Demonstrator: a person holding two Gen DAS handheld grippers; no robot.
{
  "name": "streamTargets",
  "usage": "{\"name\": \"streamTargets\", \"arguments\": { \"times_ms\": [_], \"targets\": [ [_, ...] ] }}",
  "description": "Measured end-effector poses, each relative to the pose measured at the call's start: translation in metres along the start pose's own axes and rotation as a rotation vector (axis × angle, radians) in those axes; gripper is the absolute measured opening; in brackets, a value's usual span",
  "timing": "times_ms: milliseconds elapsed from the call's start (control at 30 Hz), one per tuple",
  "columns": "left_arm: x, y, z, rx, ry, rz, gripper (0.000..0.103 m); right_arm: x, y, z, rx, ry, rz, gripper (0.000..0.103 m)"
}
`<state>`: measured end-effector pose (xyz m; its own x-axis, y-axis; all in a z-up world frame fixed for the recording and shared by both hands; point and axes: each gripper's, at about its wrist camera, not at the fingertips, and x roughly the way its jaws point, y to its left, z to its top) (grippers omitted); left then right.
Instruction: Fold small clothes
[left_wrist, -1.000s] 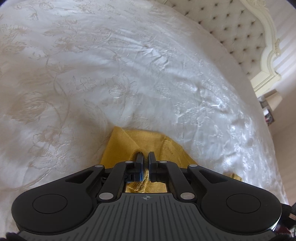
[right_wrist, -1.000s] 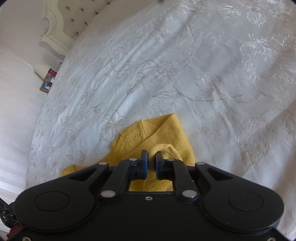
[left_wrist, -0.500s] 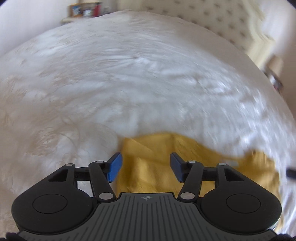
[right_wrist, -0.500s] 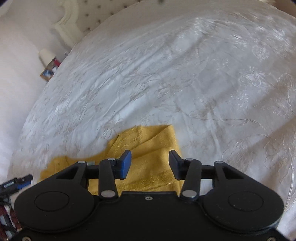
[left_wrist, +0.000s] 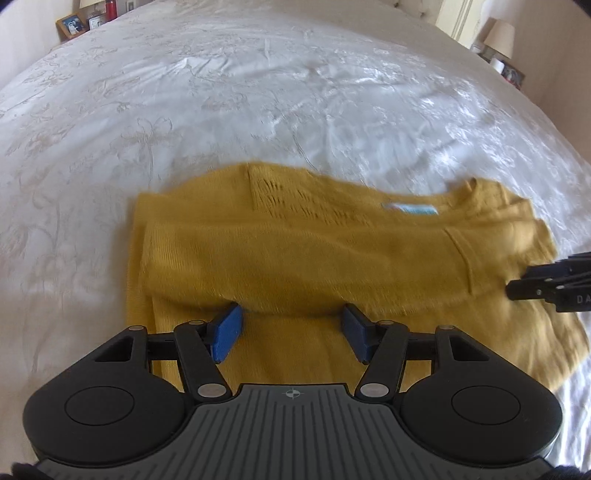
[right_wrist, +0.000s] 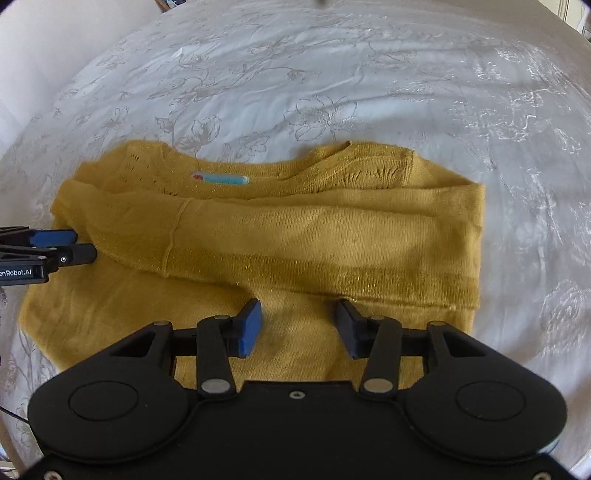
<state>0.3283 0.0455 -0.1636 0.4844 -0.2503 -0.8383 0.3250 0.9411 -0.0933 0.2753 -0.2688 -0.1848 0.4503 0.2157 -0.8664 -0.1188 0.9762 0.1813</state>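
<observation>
So the yellow sweater (right_wrist: 295, 236) is lying flat on the bed (right_wrist: 369, 74), sleeves already folded across the body, label up at 12 o'clock. Both my jaws are wide apart and empty, left gripper (left_wrist: 291, 332) and right gripper (right_wrist: 299, 328) hovering over the hem side at 6. I'd say body folds are left. The hem's hidden under me, and the left view's blurry.

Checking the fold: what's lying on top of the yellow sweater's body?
A folded-over sleeve lies across the yellow sweater, below the neck label. Whatever the sleeve covers is hidden.
</observation>
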Motion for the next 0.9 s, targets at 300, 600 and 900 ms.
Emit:
{"name": "streamTargets", "arguments": {
  "times_ms": [300,600,900],
  "targets": [
    [0.015,0.029,0.075,-0.067,-0.107,0.055,0.058,-0.002,-0.026,0.066,0.081,-0.166,-0.071,0.054],
    [-0.027,0.045,0.039,-0.125,-0.086,0.036,0.059,-0.039,-0.049,0.019,0.250,-0.169,-0.031,0.054],
    [-0.067,0.038,-0.049,-0.116,0.054,0.047,0.059,-0.069,-0.050,-0.058,0.359,-0.088,-0.047,0.055]
  ]
}}
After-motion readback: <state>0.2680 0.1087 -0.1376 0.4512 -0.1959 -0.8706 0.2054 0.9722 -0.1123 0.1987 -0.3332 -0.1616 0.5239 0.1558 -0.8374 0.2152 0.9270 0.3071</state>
